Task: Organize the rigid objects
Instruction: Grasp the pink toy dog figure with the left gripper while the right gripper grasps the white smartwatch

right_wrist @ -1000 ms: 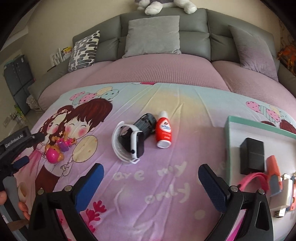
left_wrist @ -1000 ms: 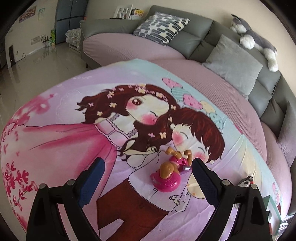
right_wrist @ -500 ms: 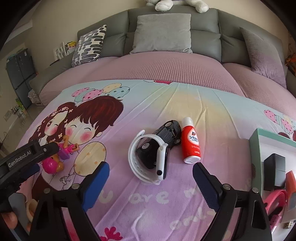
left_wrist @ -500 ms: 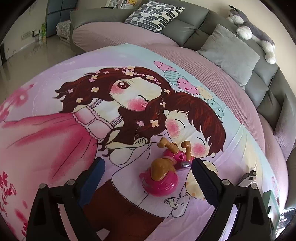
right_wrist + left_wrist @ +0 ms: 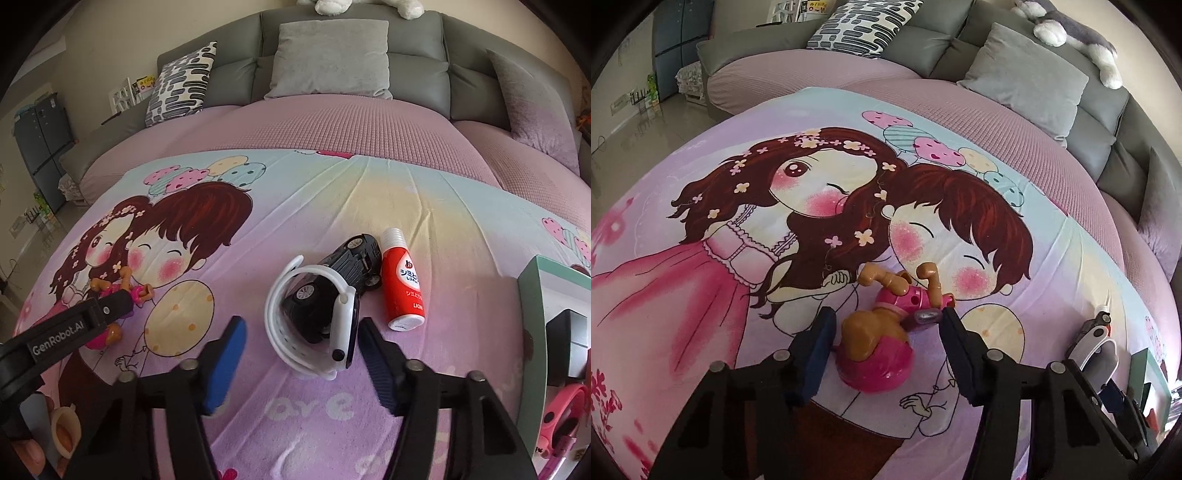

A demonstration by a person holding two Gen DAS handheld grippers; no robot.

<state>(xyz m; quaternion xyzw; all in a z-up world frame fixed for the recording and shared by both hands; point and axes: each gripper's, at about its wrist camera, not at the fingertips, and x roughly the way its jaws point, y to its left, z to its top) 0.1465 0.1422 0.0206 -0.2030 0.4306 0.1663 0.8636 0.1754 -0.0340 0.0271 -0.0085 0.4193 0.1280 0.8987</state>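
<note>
On the cartoon blanket (image 5: 388, 192), a red "LION" bottle (image 5: 403, 284); "GenRobot.AI" marks the left gripper (image 5: 884, 332), closing, unclenched around a doll (image 5: 882, 343); the right gripper (image 5: 301, 338) likewise around a watch (image 5: 314, 325).

Black frames, blue pads, "GenRobot.AI" lettering

Pink-and-tan doll (image 5: 882, 343), white watch (image 5: 314, 325), black car (image 5: 347, 269), red-and-white bottle (image 5: 402, 284), cartoon-print blanket (image 5: 369, 206)
</note>
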